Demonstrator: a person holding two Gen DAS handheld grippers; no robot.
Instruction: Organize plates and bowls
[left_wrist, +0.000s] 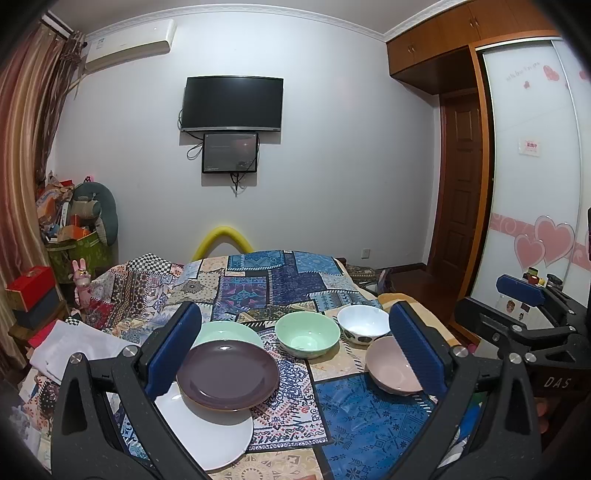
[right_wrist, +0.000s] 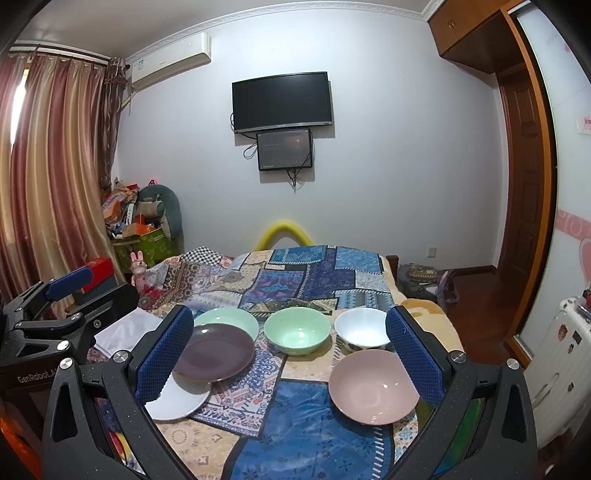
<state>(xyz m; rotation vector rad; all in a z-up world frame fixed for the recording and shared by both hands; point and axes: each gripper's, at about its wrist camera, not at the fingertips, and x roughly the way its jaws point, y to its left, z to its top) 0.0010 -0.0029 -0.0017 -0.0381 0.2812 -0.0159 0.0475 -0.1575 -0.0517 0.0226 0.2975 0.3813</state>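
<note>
On the patchwork cloth, a purple plate (left_wrist: 227, 374) (right_wrist: 214, 352) overlaps a white plate (left_wrist: 210, 435) (right_wrist: 177, 400) and a green plate (left_wrist: 225, 330) (right_wrist: 227, 319) behind it. To their right stand a green bowl (left_wrist: 307, 334) (right_wrist: 297, 330), a white bowl (left_wrist: 364, 325) (right_wrist: 364, 328) and a pink bowl (left_wrist: 391, 365) (right_wrist: 373, 386). My left gripper (left_wrist: 295, 350) hovers open above the near table edge, empty. My right gripper (right_wrist: 290, 354) is likewise open and empty, with the pink bowl near its right finger (right_wrist: 413, 358).
The table (right_wrist: 295, 435) abuts a bed (left_wrist: 258, 277) under the same patchwork cover. A white cloth (left_wrist: 74, 347) lies at the left. Boxes (left_wrist: 33, 291) and clutter fill the left corner. A wardrobe (left_wrist: 532, 184) and a door (left_wrist: 461, 184) stand at the right.
</note>
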